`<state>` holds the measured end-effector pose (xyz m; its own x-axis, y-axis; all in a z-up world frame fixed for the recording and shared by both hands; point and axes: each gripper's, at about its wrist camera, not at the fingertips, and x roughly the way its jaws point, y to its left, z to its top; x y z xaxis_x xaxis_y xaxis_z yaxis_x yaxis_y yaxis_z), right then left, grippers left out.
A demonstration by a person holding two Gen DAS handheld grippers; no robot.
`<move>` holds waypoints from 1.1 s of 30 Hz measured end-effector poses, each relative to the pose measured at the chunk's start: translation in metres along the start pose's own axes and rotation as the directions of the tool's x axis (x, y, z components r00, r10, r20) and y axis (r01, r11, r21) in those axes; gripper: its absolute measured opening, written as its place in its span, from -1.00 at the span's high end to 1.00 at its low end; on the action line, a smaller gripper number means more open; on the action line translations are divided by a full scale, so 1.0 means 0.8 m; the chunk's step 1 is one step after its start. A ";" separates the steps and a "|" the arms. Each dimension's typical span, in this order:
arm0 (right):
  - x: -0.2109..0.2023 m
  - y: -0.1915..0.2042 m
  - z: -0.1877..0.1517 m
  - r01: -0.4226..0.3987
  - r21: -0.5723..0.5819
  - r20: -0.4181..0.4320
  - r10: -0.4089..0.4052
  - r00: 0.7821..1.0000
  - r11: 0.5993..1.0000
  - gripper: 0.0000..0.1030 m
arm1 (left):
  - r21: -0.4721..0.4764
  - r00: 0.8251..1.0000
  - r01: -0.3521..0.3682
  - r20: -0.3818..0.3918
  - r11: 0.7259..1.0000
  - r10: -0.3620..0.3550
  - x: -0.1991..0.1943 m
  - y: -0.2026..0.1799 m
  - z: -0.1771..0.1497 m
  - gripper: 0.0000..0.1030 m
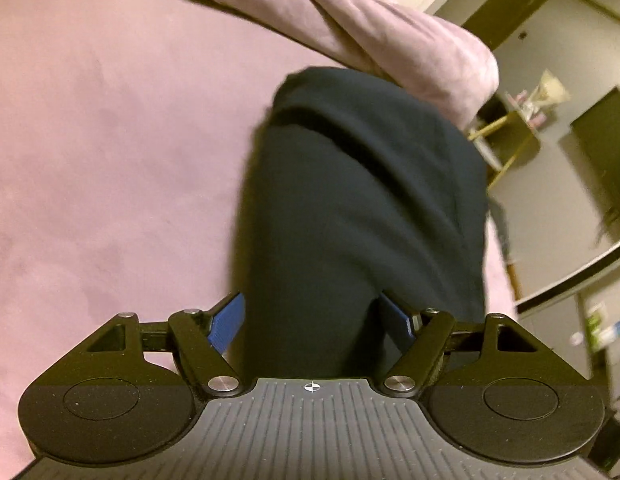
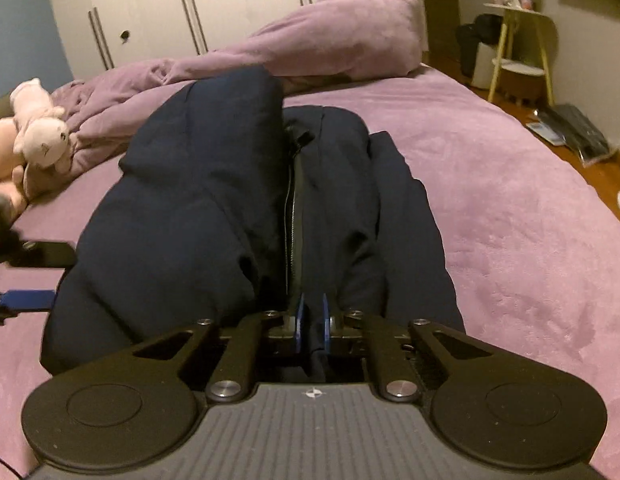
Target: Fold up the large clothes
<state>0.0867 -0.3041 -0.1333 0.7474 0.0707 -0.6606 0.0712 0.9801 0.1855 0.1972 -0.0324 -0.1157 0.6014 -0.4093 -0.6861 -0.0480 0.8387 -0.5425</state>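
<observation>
From the left wrist we see the left gripper [image 1: 314, 322] with its jaws spread wide. The dark navy jacket [image 1: 361, 208] runs straight ahead between the blue pads [image 1: 229, 324], long axis away from us. The frame is smeared, so the pads seem merely to flank the cloth rather than pinch it. Beneath lies the mauve bedspread [image 1: 110, 160], with a heaped duvet [image 1: 389, 32] beyond.

Over to the right wrist: the right gripper [image 2: 313, 318] is nearly shut, clamping the jacket's near hem just below the zip [image 2: 290, 208]. The garment stretches away from us, bulkier to our left. The left gripper [image 2: 28, 300] sits at that left flank, the nearer hand to the bulk. A plush toy [image 2: 38, 136] rests far left, wardrobe doors [image 2: 190, 4] behind.
</observation>
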 end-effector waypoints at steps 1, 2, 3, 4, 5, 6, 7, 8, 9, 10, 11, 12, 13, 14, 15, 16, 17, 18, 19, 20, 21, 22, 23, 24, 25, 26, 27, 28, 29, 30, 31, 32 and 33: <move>0.001 -0.001 0.000 -0.003 -0.007 -0.001 0.003 1.000 1.000 0.86 | -0.007 1.000 0.009 -0.006 1.000 -0.009 0.004 0.000 -0.003 -0.55; 0.003 0.000 0.003 -0.004 -0.007 -0.004 0.004 1.000 1.000 0.86 | 0.006 1.000 -0.008 0.003 1.000 0.008 0.004 -0.003 -0.004 -0.55; 0.002 0.000 0.008 -0.006 -0.002 -0.010 0.006 1.000 1.000 0.86 | 0.027 1.000 -0.018 0.010 0.999 0.017 0.006 -0.005 -0.001 -0.55; -0.005 0.002 0.011 -0.012 0.009 -0.007 0.012 1.000 1.000 0.86 | 0.047 1.000 -0.018 0.015 0.999 0.018 0.006 -0.006 0.002 -0.55; -0.012 0.002 0.016 -0.025 0.023 0.009 0.025 1.000 0.999 0.86 | 0.058 1.000 -0.020 0.020 0.998 0.018 0.005 -0.006 0.003 -0.55; -0.021 0.005 0.017 -0.035 0.033 0.027 0.034 0.999 0.999 0.84 | 0.060 1.000 -0.016 0.027 0.998 0.015 0.007 -0.011 0.006 -0.55; -0.033 0.006 0.022 -0.046 0.049 0.051 0.043 0.998 0.998 0.74 | 0.059 0.999 -0.015 0.033 0.998 0.013 0.004 -0.010 0.007 -0.55; -0.041 0.007 0.026 -0.058 0.067 0.073 0.053 0.996 0.996 0.67 | 0.055 0.999 -0.017 0.035 0.998 0.015 0.003 -0.016 0.004 -0.55; -0.048 0.008 0.030 -0.075 0.089 0.096 0.066 0.993 0.993 0.53 | 0.044 0.999 -0.017 0.034 0.999 0.016 0.003 -0.014 0.005 -0.54; -0.054 0.010 0.036 -0.084 0.100 0.114 0.072 0.991 0.991 0.41 | 0.039 0.999 -0.010 0.032 0.999 0.009 0.004 -0.017 0.002 -0.54; -0.058 0.013 0.041 -0.088 0.100 0.129 0.074 0.989 0.991 0.37 | 0.037 1.000 -0.001 0.031 0.999 0.000 0.000 -0.016 -0.004 -0.54; -0.058 0.015 0.048 -0.096 0.097 0.139 0.082 0.987 0.991 0.31 | 0.040 1.000 0.001 0.029 0.999 -0.002 0.001 -0.017 -0.005 -0.54; -0.057 0.018 0.055 -0.115 0.095 0.144 0.101 0.984 0.989 0.23 | 0.046 1.000 -0.001 0.028 0.999 0.000 0.003 -0.019 -0.004 -0.55; -0.054 0.020 0.062 -0.134 0.100 0.143 0.119 0.982 0.986 0.21 | 0.050 1.000 -0.001 0.027 0.999 0.000 0.002 -0.019 -0.005 -0.55; -0.051 0.022 0.067 -0.148 0.106 0.140 0.132 0.981 0.983 0.20 | 0.049 1.000 -0.001 0.027 0.999 -0.001 0.002 -0.020 -0.004 -0.55; -0.046 0.026 0.074 -0.162 0.105 0.136 0.147 0.980 0.981 0.19 | 0.048 1.000 -0.001 0.028 0.999 -0.001 -0.006 -0.014 -0.006 -0.55; -0.038 0.034 0.082 -0.171 0.092 0.128 0.158 0.979 0.981 0.19 | 0.046 1.000 -0.007 0.031 0.999 0.006 -0.007 -0.013 -0.006 -0.55; -0.029 0.041 0.087 -0.167 0.073 0.117 0.158 0.981 0.983 0.19 | 0.043 0.999 -0.016 0.038 0.999 0.014 -0.009 -0.012 -0.006 -0.55; -0.018 0.049 0.092 -0.155 0.051 0.102 0.149 0.984 0.987 0.19 | 0.040 0.999 -0.023 0.048 0.999 0.021 -0.012 -0.011 -0.005 -0.55; -0.003 0.057 0.098 -0.137 0.031 0.077 0.135 0.988 0.990 0.19 | 0.041 0.997 -0.037 0.063 0.999 0.034 -0.015 -0.009 -0.003 -0.55; 0.011 0.062 0.103 -0.127 0.024 0.049 0.126 0.991 0.992 0.19 | 0.043 0.995 -0.057 0.079 0.997 0.053 -0.019 -0.006 -0.001 -0.55; 0.022 0.066 0.107 -0.127 0.026 0.026 0.126 0.992 0.992 0.19 | 0.050 0.993 -0.077 0.095 0.996 0.072 -0.020 -0.004 0.002 -0.55; 0.032 0.069 0.109 -0.127 0.027 0.011 0.126 0.992 0.992 0.21 | 0.051 0.991 -0.098 0.101 0.994 0.092 -0.019 -0.001 0.005 -0.55; 0.041 0.072 0.109 -0.125 0.023 0.000 0.125 0.992 0.992 0.30 | 0.047 0.989 -0.114 0.102 0.992 0.108 -0.017 0.001 0.010 -0.55; 0.049 0.072 0.107 -0.129 0.025 -0.010 0.129 0.992 0.991 0.40 | 0.040 0.988 -0.117 0.102 0.992 0.112 -0.014 0.004 0.014 -0.55; 0.054 0.072 0.106 -0.134 0.029 -0.019 0.135 0.991 0.990 0.46 | 0.037 0.988 -0.119 0.100 0.992 0.114 -0.010 0.005 0.017 -0.55; 0.055 0.069 0.101 -0.138 0.028 -0.013 0.138 0.990 0.990 0.59 | 0.034 0.988 -0.127 0.090 0.991 0.124 -0.003 0.006 0.022 -0.55; 0.052 0.068 0.098 -0.133 0.021 0.003 0.133 0.991 0.991 0.65 | 0.030 0.988 -0.129 0.084 0.991 0.126 0.003 0.006 0.024 -0.55; 0.047 0.068 0.094 -0.118 0.010 0.020 0.118 0.993 0.993 0.67 | 0.022 0.989 -0.126 0.082 0.992 0.123 0.008 0.005 0.026 -0.55; 0.042 0.066 0.093 -0.105 0.002 0.031 0.105 0.994 0.995 0.70 | 0.014 0.991 -0.114 0.079 0.993 0.112 0.013 0.003 0.028 -0.55; 0.039 0.066 0.090 -0.090 -0.007 0.043 0.090 0.995 0.996 0.71 | 0.012 0.994 -0.090 0.070 0.996 0.089 0.019 0.001 0.030 -0.54; 0.035 0.065 0.085 -0.073 -0.018 0.055 0.074 0.996 0.997 0.71 | 0.018 0.996 -0.068 0.059 0.998 0.067 0.024 -0.004 0.031 -0.54; 0.031 0.062 0.077 -0.050 -0.021 0.064 0.052 0.997 0.998 0.71 | 0.029 0.998 -0.045 0.047 0.999 0.044 0.029 -0.012 0.030 -0.53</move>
<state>0.1499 -0.2653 -0.0957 0.7911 0.1092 -0.6019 0.0193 0.9790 0.2029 0.2312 -0.0411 -0.1149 0.6357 -0.3547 -0.6856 -0.0518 0.8666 -0.4964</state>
